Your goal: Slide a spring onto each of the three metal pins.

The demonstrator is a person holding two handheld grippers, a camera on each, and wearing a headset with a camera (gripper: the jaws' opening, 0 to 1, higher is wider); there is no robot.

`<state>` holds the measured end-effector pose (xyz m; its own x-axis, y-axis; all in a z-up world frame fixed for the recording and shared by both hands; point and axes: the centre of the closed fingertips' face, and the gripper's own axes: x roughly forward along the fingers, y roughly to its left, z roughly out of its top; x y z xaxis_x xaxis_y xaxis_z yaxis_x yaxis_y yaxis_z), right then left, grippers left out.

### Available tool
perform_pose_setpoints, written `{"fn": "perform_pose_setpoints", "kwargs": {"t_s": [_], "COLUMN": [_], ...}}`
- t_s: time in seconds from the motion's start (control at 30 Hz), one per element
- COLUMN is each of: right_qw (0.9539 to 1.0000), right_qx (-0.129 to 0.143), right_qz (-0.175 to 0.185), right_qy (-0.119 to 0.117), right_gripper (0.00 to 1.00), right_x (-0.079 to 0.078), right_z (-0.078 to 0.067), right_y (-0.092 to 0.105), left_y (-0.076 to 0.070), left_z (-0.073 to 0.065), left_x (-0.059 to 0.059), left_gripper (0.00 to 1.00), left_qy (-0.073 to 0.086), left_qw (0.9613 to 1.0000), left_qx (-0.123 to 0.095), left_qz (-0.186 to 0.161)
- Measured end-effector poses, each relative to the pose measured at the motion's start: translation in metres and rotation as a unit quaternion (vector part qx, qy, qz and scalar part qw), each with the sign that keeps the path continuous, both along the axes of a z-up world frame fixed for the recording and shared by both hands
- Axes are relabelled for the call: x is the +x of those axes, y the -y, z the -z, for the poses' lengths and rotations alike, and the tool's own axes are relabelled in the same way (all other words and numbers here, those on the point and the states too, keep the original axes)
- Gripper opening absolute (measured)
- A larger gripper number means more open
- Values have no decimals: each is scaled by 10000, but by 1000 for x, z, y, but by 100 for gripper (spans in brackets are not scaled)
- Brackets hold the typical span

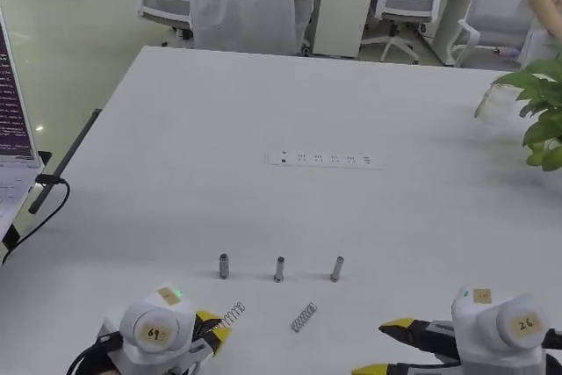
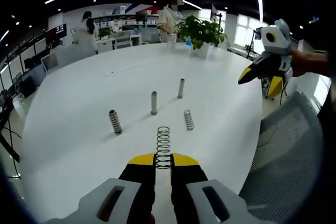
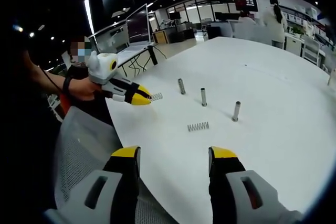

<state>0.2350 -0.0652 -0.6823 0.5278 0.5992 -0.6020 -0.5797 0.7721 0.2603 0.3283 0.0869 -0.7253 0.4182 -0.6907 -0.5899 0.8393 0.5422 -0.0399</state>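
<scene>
left gripper (image 2: 163, 157) low at near table edge, front-left of middle bare metal pin (image 2: 154, 103), jaws pinched narrow on small coiled steel spring (image 2: 163, 139); spring long axis runs forward out of tips, roughly toward that pin

right gripper (image 3: 174, 152) hovers front-right of middle pin, jaws wide, nothing between

white tabletop (image 1: 351, 103) open all round pins

left-hand pin (image 2: 114, 121) wears spring, right-hand pin (image 2: 181, 88) bare, all three upright

second loose spring (image 2: 188, 119) lies flat in front of middle pin, slightly right

Three pins (image 1: 279, 269) stand in a row on the tabletop (image 1: 351, 103). The left claw (image 1: 221, 323) pinches a spring (image 1: 234, 312); a loose spring (image 1: 304, 317) lies nearby.
</scene>
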Motion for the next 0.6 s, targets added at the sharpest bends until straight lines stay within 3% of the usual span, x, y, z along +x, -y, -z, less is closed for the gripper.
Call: {"fn": "perform_pose_setpoints", "kwargs": {"t_s": [0.27,0.6], "right_qw": [9999,9995], "right_qx": [47,137], "right_qz": [-105,-269], "right_qy": [9,-2], "right_gripper": [49,48], "right_x": [3,7], "right_z": [0,1], "right_y": [-9,-24], "left_y": [19,46], "left_z": [-15,-28], "left_x": [-9,-31], "left_gripper": [2,2], "left_qy": [128,246], "left_qw": [9993,9960], "left_qx": [-80,-154], "left_qz": [337,850]}}
